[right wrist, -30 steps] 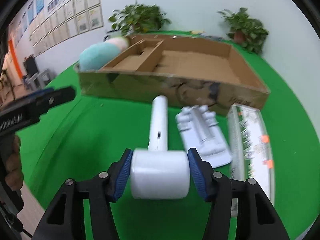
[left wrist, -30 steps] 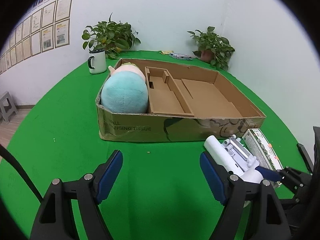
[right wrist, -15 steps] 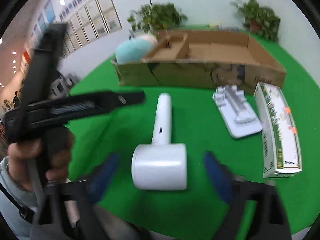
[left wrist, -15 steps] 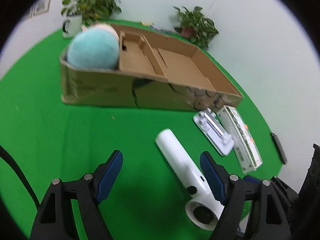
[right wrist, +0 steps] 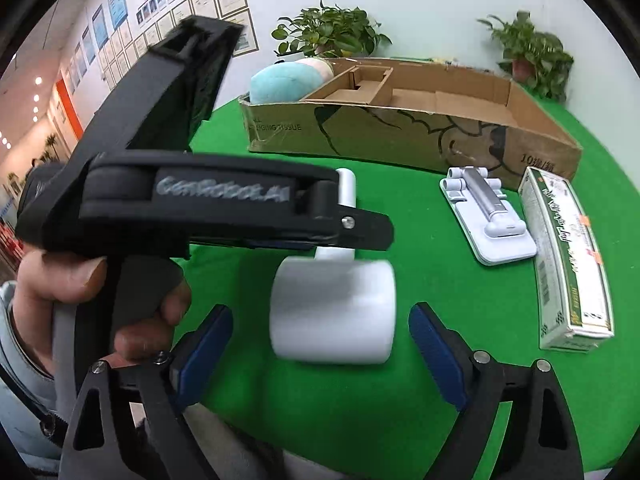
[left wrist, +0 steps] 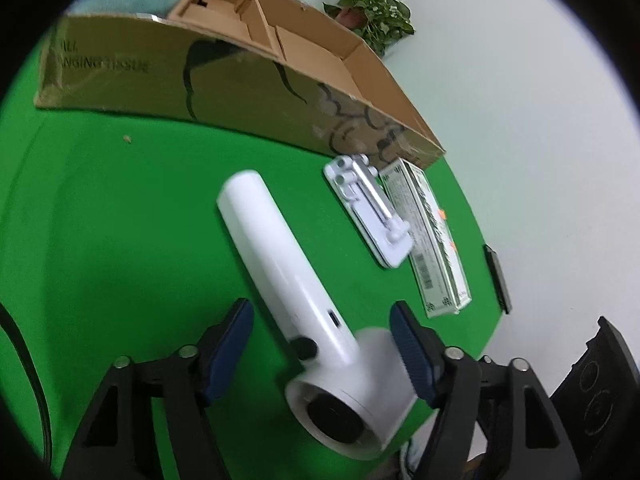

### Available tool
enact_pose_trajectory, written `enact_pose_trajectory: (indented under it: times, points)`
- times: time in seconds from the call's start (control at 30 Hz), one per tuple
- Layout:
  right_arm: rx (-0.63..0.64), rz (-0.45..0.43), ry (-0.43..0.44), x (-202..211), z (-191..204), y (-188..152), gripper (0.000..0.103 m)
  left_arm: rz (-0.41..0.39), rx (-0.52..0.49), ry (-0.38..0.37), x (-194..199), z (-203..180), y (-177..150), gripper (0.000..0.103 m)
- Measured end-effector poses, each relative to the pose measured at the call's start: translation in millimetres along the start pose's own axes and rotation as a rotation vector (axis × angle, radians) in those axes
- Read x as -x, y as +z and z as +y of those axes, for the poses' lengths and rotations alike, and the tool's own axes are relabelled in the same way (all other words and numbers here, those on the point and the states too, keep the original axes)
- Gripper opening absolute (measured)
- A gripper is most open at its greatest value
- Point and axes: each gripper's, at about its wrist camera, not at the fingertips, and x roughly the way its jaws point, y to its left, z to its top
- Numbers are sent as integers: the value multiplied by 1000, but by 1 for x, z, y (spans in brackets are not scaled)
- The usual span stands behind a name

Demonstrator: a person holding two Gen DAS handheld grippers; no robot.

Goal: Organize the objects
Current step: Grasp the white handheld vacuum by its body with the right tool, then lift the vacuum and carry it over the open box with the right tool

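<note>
A white hair dryer (left wrist: 288, 280) lies on the green table, its handle pointing toward a long cardboard box (left wrist: 248, 80). My left gripper (left wrist: 322, 348) is open, its blue pads on either side of the dryer where handle meets head. My right gripper (right wrist: 320, 344) is open and empty, just behind the dryer's head (right wrist: 334, 312). The left gripper's body (right wrist: 200, 208) crosses over the dryer handle in the right wrist view. A teal plush toy (right wrist: 280, 80) sits in the box's left end.
A white folding stand (right wrist: 486, 216) and a green-and-white carton (right wrist: 568, 256) lie right of the dryer, in front of the box (right wrist: 400, 128). Potted plants (right wrist: 328, 36) stand behind the box. The table's near edge is close under both grippers.
My right gripper opened and let go of the hair dryer, then drew back a little. My left gripper swung right and down until its open pads came around the dryer.
</note>
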Motion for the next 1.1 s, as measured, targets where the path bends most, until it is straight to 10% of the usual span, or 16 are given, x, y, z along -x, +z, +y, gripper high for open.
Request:
enact_pose_trajectory:
  times: [0.17,0.33,1.1]
  points:
    - [-22,-3,-10,1,-1,-1,86,28,22,-9,-6,1,2,47]
    - [-41,31,-37,-8,-7,5,59,35,42,-9,-10,5,5,39]
    - [-71,-40,-93,25,8,-13,57,-72,-46,-1,17,-35,-19,33]
